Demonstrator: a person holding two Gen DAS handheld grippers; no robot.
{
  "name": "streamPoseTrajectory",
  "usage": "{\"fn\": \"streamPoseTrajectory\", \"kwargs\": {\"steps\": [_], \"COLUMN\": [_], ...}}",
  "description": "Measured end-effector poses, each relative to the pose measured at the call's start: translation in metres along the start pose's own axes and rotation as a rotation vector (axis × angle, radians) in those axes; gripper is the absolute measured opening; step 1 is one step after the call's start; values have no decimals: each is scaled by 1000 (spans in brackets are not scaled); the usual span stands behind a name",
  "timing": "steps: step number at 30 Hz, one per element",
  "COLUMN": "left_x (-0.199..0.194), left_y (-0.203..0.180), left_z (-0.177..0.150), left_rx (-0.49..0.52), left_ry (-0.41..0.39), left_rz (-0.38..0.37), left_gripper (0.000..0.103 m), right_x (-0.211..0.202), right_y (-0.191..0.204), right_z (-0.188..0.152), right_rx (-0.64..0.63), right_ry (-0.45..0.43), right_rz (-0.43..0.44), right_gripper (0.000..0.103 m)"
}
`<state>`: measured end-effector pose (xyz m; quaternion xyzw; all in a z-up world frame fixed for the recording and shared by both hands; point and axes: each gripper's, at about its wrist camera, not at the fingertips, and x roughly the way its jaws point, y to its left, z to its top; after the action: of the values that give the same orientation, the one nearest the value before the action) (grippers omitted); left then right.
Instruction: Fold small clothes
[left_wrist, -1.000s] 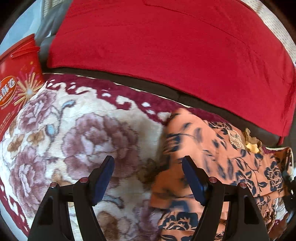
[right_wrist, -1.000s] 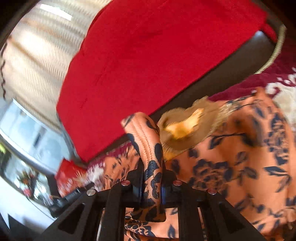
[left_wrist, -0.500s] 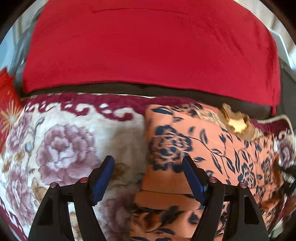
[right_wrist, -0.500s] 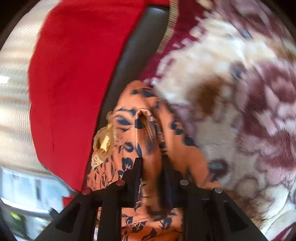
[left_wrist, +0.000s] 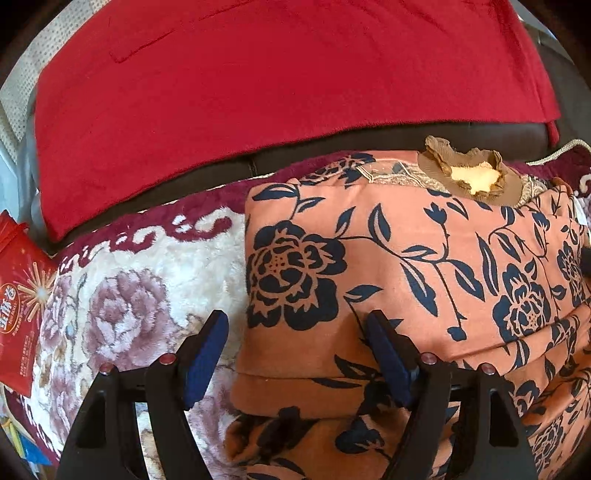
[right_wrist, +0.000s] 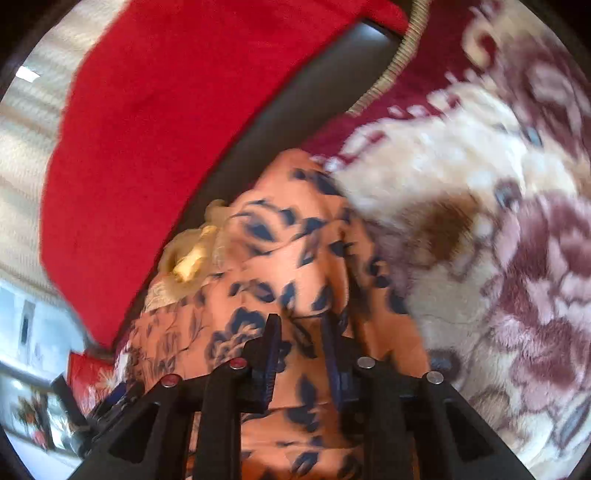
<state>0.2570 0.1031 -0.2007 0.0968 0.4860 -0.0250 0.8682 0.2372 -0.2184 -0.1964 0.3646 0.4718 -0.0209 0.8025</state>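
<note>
Red blanket (left_wrist: 258, 92) drapes the sofa back; below it a plush floral throw (left_wrist: 122, 295) covers the seat. On the throw lies the orange floral garment (left_wrist: 406, 266), its left edge a straight, doubled fold with further layers stacked beneath, tan collar (left_wrist: 469, 173) up near the sofa's dark back edge. Judged from that tidy edge, at least one fold is already laid; the lower layers near the camera look loose, so a squaring-up or final fold probably remains. Left gripper (left_wrist: 295, 347) hovers over the garment's left edge, jaws wide apart and opening, the fold edge lying between them but not pinched. Right gripper (right_wrist: 301, 350) (view blurred) sits over the cloth with jaws only a narrow gap apart and closing; fabric shows in the gap, though nothing appears clamped. A red packet (left_wrist: 18, 306) lies at the throw's far left.
</note>
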Motion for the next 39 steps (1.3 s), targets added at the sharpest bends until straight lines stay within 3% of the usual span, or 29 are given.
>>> {"fn": "streamPoseTrajectory", "kwargs": {"steps": [2,4,6,9,13,21,24,26,32,33,35,36,39], "left_x": [-5,-13,-16,-2,17,-11,0,6,-24,-24,-8,-7,-24], "left_y": [5,10,10,7,4,13,10,10,6,3,-6,-8,-6], "left_z": [1,3,5,8,6,4,-3,-7,-8,-10,-15,-18,-21], "left_rx": [-19,-37,-54,-63,-82,-101,-77,-90,-86,-69,-16,-11,-15], "left_ry": [-19,-59,-78,-41,26,-49,17,44,-35,-27,31,35,-4], "left_rz": [-13,-29,-53,-36,-16,-74,-9,-22,-40,-25,14,17,-5], "left_gripper": [79,78,78,78,79,79,79,79,79,79,79,79,79], "right_x": [-17,-44,-55,-33,10,-41,-44,-23,-42,-44,-39,-36,-51], "right_y": [1,12,22,27,15,30,29,24,24,25,24,24,30], "right_z": [6,8,9,8,11,-10,-20,-29,-36,-39,-48,-50,-59], "right_rx": [7,-77,-135,-142,-92,-155,-170,-167,-212,-227,-242,-249,-302], "right_ry": [-63,-207,-255,-169,-48,-78,-14,55,19,20,63,91,56], "right_rz": [-3,-61,-14,38,-34,65,18,-43,20,21,0,16,3], "right_gripper": [26,27,27,27,26,27,27,27,27,28,49,49,50]}}
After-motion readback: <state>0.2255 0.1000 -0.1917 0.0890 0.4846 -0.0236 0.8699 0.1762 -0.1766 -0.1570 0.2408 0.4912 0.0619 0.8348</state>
